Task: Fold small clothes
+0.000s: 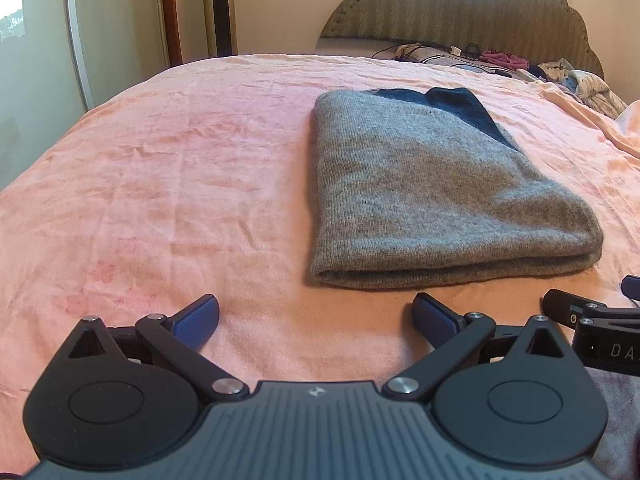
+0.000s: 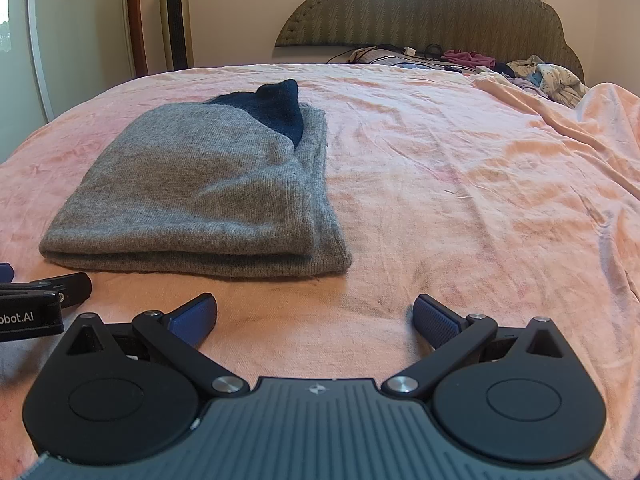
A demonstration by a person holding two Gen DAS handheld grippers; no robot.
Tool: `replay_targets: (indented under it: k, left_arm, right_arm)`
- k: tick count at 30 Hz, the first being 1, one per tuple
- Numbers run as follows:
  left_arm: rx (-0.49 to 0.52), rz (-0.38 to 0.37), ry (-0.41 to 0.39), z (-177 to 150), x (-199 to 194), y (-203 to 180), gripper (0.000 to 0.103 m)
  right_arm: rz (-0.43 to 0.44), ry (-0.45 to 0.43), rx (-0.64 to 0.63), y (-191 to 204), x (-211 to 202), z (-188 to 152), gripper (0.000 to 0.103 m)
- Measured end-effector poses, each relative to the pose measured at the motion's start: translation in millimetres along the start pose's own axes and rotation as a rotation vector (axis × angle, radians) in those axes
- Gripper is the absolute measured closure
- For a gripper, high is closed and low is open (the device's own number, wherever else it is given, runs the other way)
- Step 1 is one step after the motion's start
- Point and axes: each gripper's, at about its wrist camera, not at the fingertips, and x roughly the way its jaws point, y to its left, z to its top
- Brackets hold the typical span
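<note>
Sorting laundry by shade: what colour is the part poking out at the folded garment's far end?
Dark navy blue part, against the grey knit garment; clearest in the right wrist view.

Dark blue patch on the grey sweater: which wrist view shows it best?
The right wrist view. There the dark blue patch stands up near the far edge of the folded grey sweater, its peak clear. The left wrist view shows it flatter, as a strip along the far right side.

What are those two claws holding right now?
Nothing. Both the left hand-held gripper and the right one are open and empty; the folded sweater lies untouched.
</note>
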Motion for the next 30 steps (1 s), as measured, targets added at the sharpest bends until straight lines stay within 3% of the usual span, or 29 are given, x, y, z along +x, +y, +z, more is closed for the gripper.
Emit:
replay_targets:
  k: [30]
  left_arm:
    - [0.002, 0.005, -0.02, -4.2, -0.6, -1.3, 0.0]
  right_arm:
    - [0.0, 0.0, 0.0, -0.2, -0.1, -0.2, 0.0]
